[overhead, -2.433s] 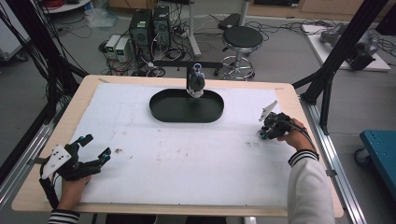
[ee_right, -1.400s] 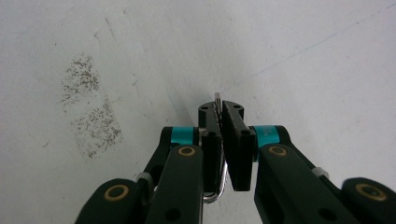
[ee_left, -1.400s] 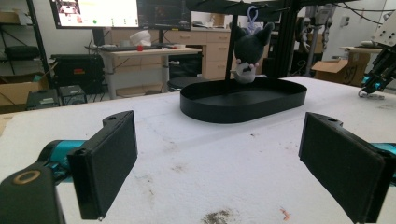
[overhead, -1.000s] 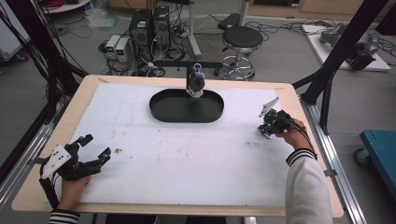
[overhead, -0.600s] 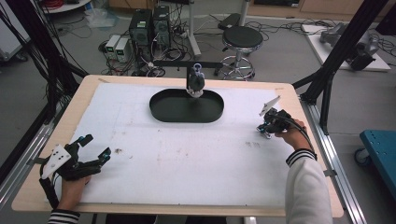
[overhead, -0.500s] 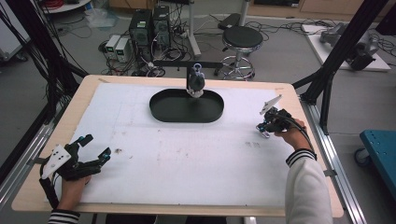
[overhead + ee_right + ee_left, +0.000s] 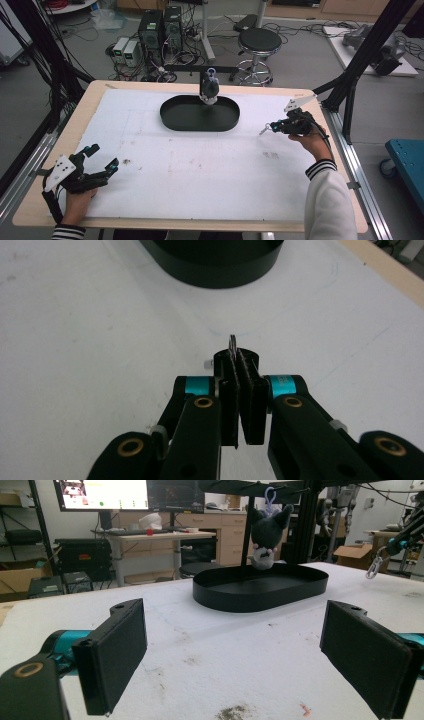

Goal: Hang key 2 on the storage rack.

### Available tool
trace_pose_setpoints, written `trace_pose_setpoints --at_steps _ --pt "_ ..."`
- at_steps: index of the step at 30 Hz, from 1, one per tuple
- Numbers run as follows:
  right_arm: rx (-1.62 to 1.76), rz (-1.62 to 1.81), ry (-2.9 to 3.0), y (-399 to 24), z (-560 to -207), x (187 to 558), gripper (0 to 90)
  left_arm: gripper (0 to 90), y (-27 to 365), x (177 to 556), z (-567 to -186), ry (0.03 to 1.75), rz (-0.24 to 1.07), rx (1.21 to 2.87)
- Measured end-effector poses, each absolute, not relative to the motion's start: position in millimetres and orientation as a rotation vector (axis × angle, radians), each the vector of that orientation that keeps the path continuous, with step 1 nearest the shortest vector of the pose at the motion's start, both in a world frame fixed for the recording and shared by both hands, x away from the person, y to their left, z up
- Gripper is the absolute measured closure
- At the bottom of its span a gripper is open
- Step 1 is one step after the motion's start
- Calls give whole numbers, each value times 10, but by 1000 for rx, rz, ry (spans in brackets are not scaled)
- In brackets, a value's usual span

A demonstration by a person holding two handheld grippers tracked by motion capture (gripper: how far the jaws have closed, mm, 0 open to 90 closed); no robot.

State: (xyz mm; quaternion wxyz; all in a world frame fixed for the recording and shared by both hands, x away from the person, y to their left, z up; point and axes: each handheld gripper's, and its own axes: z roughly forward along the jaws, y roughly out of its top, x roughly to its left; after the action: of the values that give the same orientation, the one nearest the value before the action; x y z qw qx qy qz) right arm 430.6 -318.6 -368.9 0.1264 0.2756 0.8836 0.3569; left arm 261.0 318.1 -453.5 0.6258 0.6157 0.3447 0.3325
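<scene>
Right claw (image 7: 239, 390) was closed tight on a small silver metal clip (image 7: 232, 342), a carabiner-style keyring piece, gripped edge-on so that just a thin sliver rose above the pads. In the high view the right claw (image 7: 272, 127) sat at the right side of the white-covered table (image 7: 200, 175), with the clip (image 7: 263, 131) projecting from its tips just above the surface. From the left gripper view the clip (image 7: 372, 567) hung down, apparently clear of the table.

Left claw (image 7: 102, 162) rested at the near left corner, jaws wide apart, nothing between them.

Further out: black oval plastic tray (image 7: 200, 114) at the far centre, well apart from both claws. Small dark grey plush toy (image 7: 209, 90) hung by its loop from a black bar over the tray's far rim.

Risks, as judged: the hold on the clip was narrow and edge-on, so a wrist turn or a knock against the tray rim could twist it out. The dangling plush would swing if nudged, making hooking awkward.
</scene>
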Motion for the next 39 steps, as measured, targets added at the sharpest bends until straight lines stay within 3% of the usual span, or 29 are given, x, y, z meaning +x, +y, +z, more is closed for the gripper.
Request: trace_pose_setpoints --at_steps 23,39 --pt "839 1399 2345 -3128 -3440 4252 887 119 3181 2612 -4536 796 760 1405" --pt "753 1510 2280 -2676 -2944 4426 886 119 3182 2612 -4536 796 759 1405"
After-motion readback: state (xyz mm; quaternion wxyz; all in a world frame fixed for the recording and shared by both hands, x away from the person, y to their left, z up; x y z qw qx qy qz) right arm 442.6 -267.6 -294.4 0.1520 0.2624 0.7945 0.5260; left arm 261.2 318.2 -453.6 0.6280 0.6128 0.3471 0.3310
